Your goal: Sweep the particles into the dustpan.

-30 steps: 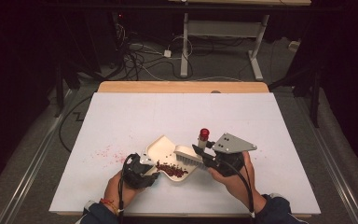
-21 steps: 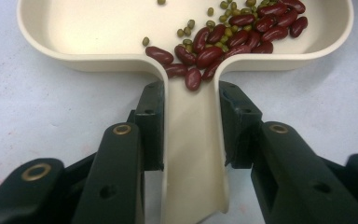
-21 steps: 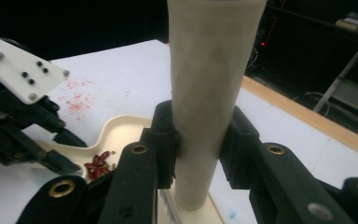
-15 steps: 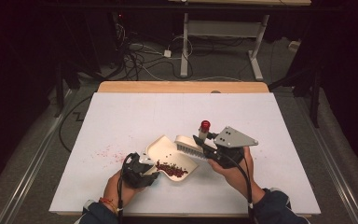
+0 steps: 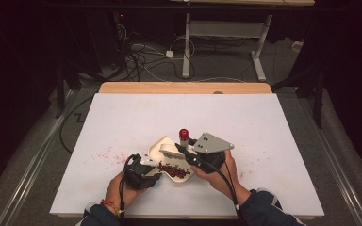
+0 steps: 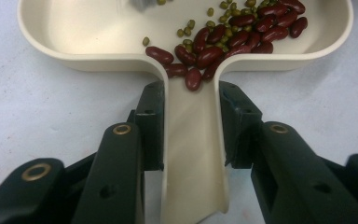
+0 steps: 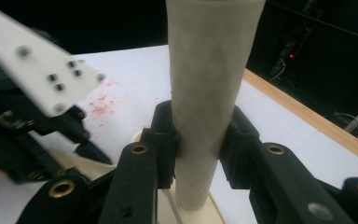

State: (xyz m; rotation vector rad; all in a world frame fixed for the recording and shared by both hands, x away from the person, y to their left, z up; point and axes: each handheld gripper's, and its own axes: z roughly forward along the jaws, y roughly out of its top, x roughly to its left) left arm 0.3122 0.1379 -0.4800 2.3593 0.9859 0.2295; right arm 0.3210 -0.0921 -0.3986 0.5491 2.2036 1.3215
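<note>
Our left tongs (image 6: 189,126) pinch the handle of a cream scoop-shaped tray (image 6: 98,58), which lies on the white desk (image 5: 264,122) near its front edge, with red kidney beans (image 6: 242,35) and small green beans (image 6: 186,30) gathered in its pan by the handle. Our right tongs (image 7: 198,135) clamp a pale brush handle (image 7: 205,93), red-capped (image 5: 184,133) in the high view, its brush head (image 5: 169,150) over the tray's far part. Red specks (image 5: 106,153) dot the desk to the left.
</note>
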